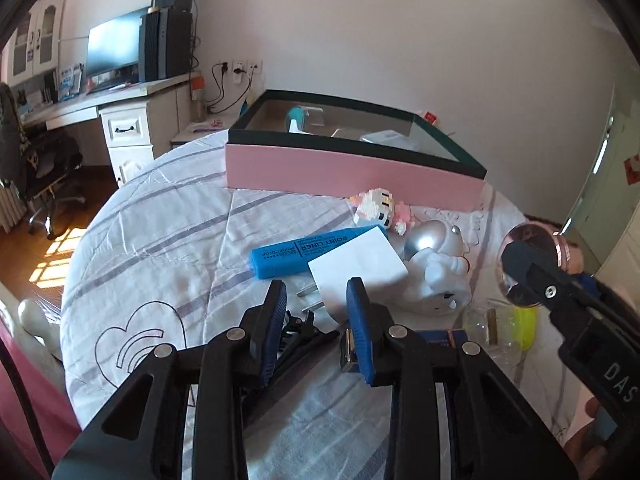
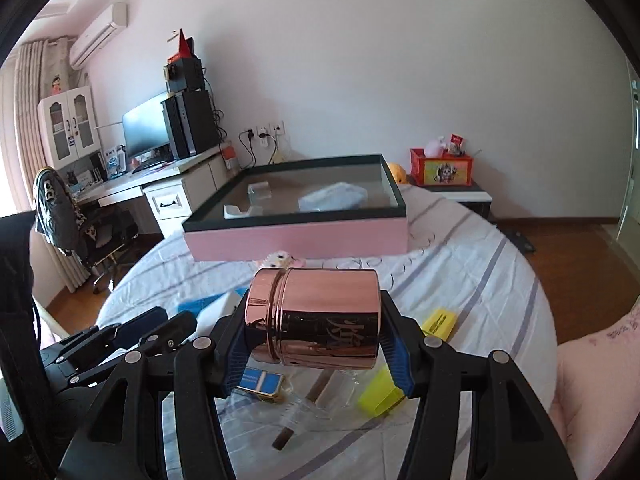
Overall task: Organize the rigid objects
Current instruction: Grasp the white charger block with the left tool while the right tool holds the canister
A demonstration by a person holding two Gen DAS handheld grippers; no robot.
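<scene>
Right gripper (image 2: 316,336), black w/ blue pads: clamped on shiny rose-gold metal canister (image 2: 316,316), lying sideways between pads, lid end toward left pad, held above bedsheet. Same canister visible in left wrist view at right edge (image 1: 528,268), round end facing camera.

Left gripper (image 1: 316,308), black w/ blue ribbed pads: jaws part open, nothing pinched. White square plug adapter (image 1: 358,268) lying just ahead of fingertips, its metal prongs (image 1: 308,298) pointing back toward gap; pads not touching it as far as visible.

On white sheet w/ grey stripes (image 1: 160,240):
- blue rectangular highlighter-shaped box marked POINT LINER (image 1: 288,254), partly under adapter's far corner.
- white-and-silver astronaut figure (image 1: 436,264), just right of adapter.
- small white/pink block-built figure (image 1: 380,210), beyond blue box, near pink box wall.
- black hair clip (image 1: 300,332), under left gripper's fingers.
- clear plastic case w/ neon-yellow piece (image 1: 504,328), below canister.
- small blue/gold box (image 2: 262,384), under right gripper.
- yellow block (image 2: 440,322), right of canister.

Large shallow box, pink walls w/ dark green rim (image 1: 352,178), open-topped, at far side of sheet; a few items inside, incl. teal-and-white one (image 1: 298,118) and white ones, too unclear to name.
</scene>
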